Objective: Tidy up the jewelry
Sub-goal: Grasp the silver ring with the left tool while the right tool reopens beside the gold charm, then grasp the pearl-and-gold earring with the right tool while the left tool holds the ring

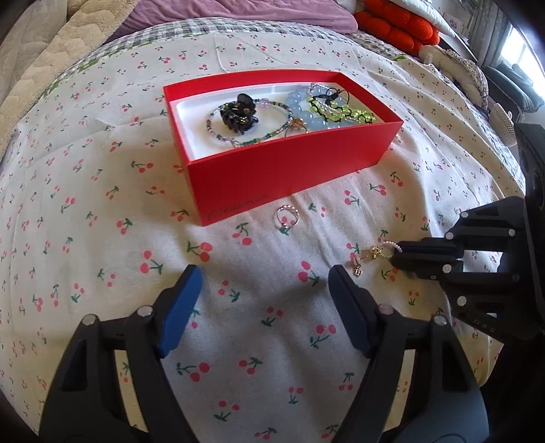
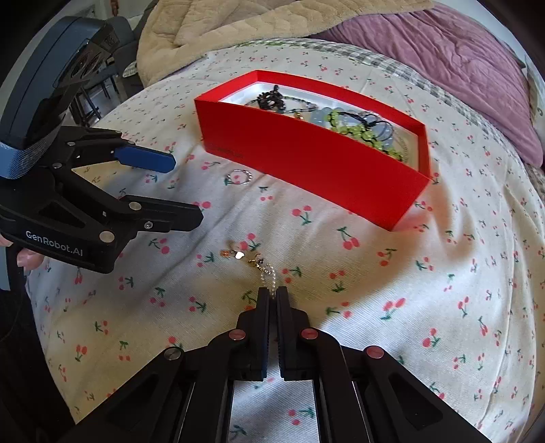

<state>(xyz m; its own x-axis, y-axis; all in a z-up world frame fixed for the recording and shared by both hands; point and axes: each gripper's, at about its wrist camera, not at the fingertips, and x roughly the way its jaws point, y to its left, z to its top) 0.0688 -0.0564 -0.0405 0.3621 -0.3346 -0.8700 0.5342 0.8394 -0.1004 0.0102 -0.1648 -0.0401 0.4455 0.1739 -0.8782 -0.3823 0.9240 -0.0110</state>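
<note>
A red box (image 1: 286,163) (image 2: 306,153) stands on the cherry-print bedspread and holds several pieces: a black hair claw (image 1: 238,112), a thin beaded bracelet (image 1: 218,117), a pale blue bead bracelet (image 1: 299,102) and a green bead bracelet (image 1: 344,112). A small silver ring (image 1: 286,218) (image 2: 239,177) lies on the cloth just in front of the box. My right gripper (image 2: 272,293) (image 1: 396,252) is shut on the end of a pearl chain with gold charms (image 2: 253,260) (image 1: 371,254), which trails onto the cloth. My left gripper (image 1: 265,276) (image 2: 187,187) hangs open over bare cloth, short of the ring.
A beige quilt (image 2: 272,20) and a purple blanket (image 2: 460,61) are piled behind the box. Orange cushions (image 1: 395,27) and other bedding sit at the far right in the left wrist view. A person's fingers (image 2: 27,257) grip the left handle.
</note>
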